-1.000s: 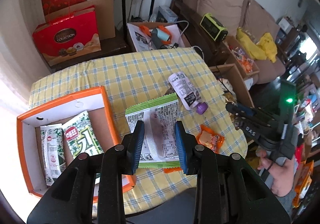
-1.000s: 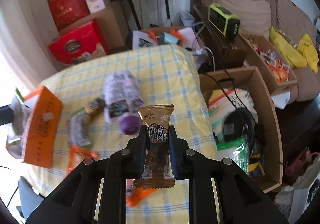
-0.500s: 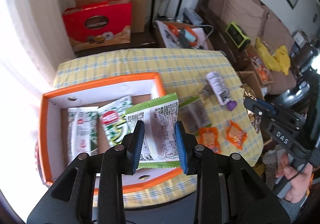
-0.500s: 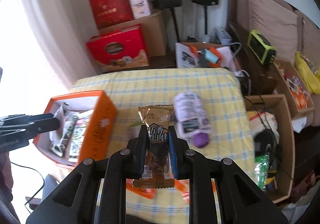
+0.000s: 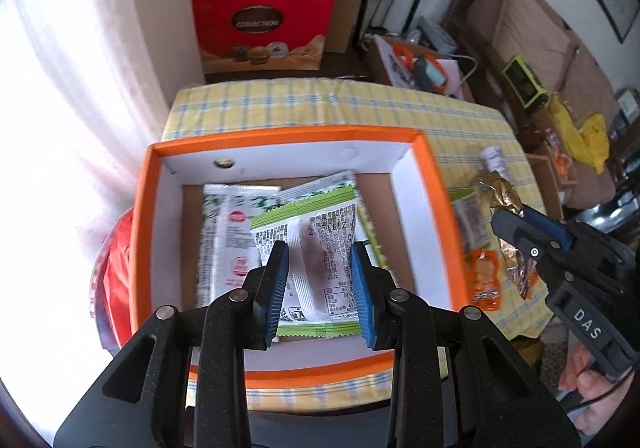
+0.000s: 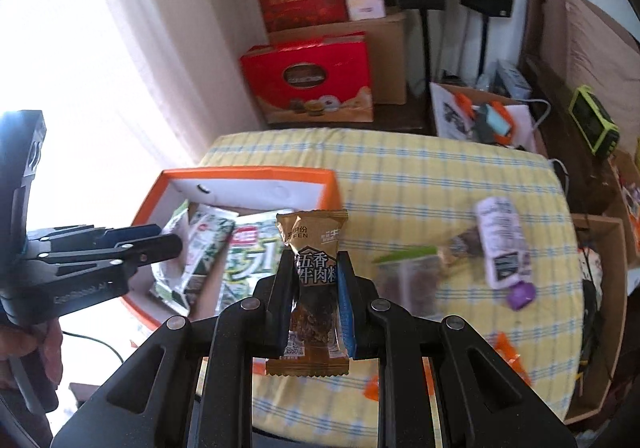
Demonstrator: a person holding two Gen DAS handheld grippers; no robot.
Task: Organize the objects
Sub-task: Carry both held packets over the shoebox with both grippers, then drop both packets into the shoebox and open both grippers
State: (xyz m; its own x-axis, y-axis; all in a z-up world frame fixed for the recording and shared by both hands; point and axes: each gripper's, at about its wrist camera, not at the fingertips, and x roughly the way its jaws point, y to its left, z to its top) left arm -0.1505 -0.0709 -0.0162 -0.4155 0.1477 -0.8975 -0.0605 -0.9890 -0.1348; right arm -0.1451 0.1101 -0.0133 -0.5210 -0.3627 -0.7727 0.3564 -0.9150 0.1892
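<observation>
The left gripper (image 5: 322,290) pinches a green-edged white snack packet (image 5: 316,248) between its blue fingers (image 5: 276,288), directly above the orange box (image 5: 440,208) — other packets lie inside, beyond the fingertips. The right gripper (image 6: 314,300) clamps a brown snack bar (image 6: 314,280) upright; past its fingers to the right lies a blurred, probably purple-capped pouch (image 6: 504,248) on the checked tablecloth (image 6: 420,176).
</observation>
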